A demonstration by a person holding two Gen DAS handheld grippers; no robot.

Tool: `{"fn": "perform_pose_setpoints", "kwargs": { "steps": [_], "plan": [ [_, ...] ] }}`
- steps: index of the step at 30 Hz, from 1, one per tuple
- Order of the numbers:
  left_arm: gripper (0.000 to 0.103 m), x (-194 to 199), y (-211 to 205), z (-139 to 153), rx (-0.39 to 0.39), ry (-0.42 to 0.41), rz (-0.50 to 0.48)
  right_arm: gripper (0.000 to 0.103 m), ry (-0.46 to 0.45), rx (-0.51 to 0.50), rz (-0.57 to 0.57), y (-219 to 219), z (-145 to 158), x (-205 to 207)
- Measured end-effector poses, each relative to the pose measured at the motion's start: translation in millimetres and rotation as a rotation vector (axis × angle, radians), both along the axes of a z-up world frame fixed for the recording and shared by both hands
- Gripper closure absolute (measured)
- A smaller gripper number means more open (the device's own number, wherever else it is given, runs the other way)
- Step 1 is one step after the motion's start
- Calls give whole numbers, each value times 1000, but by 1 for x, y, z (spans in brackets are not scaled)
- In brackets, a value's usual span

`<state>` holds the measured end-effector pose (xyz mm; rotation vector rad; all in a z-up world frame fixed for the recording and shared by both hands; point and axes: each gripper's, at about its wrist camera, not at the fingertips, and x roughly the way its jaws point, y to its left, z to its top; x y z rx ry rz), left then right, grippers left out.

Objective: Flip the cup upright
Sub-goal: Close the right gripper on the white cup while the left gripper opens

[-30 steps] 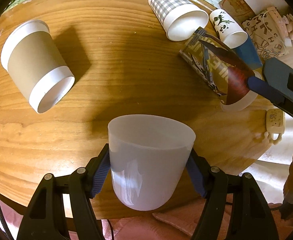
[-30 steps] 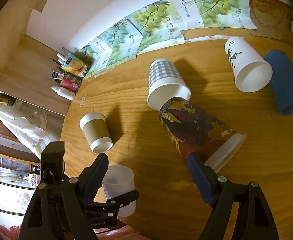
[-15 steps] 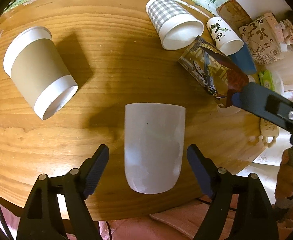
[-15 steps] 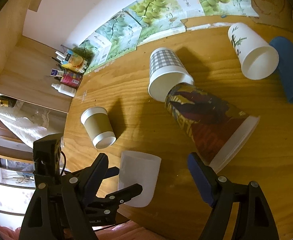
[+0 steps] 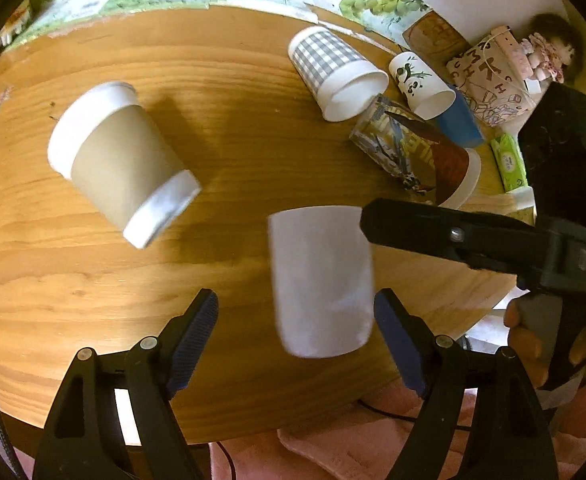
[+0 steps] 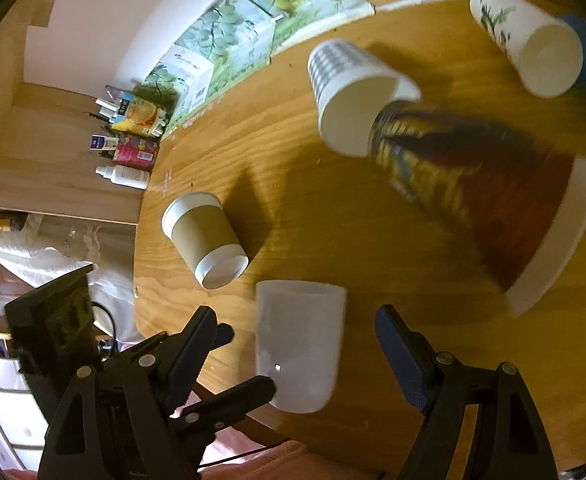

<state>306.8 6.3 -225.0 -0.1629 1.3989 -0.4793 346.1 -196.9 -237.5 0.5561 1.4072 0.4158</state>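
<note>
A translucent white plastic cup (image 5: 321, 280) stands upright near the front edge of the round wooden table (image 5: 233, 128); it also shows in the right wrist view (image 6: 299, 344). My left gripper (image 5: 295, 340) is open, its jaws apart on either side of the cup without touching it. My right gripper (image 6: 295, 350) is open, with the cup between its jaws. The right gripper's finger (image 5: 433, 228) shows in the left wrist view, right beside the cup's rim.
Several cups lie on their sides: a brown-sleeved one (image 5: 121, 164), a checked one (image 5: 333, 76), a dark printed one (image 5: 417, 156), a white one with a leaf print (image 5: 421, 86) and a blue one (image 5: 461, 120). Grape-print boxes (image 6: 221, 48) and bottles (image 6: 129, 152) line the far edge.
My left gripper let go of the white cup, opened and drew back; the cup now stands on the table. My right gripper moved in toward the cup.
</note>
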Motion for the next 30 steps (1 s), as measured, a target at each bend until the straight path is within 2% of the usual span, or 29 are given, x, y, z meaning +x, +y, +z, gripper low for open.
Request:
{"fn": "perform_pose_setpoints", "kwargs": {
  "steps": [5,14,19,24,30],
  "plan": [
    [20,-12,13,1,14,-33,-30,21,13,-6,-56,15,-7,-7],
    [20,-44,36,13,20,-184,-77,21,-10,-157,-107,33,-18,-13],
    [20,-54,47,23,33,-263,-32,21,-17,-194,-118,42,-25,-10],
    [20,-63,57,31,79,-371,7,21,-28,-216,-122,46,-29,-6],
    [20,-71,69,42,65,-444,51,21,-26,-245,-100,58,-32,-3]
  ]
}}
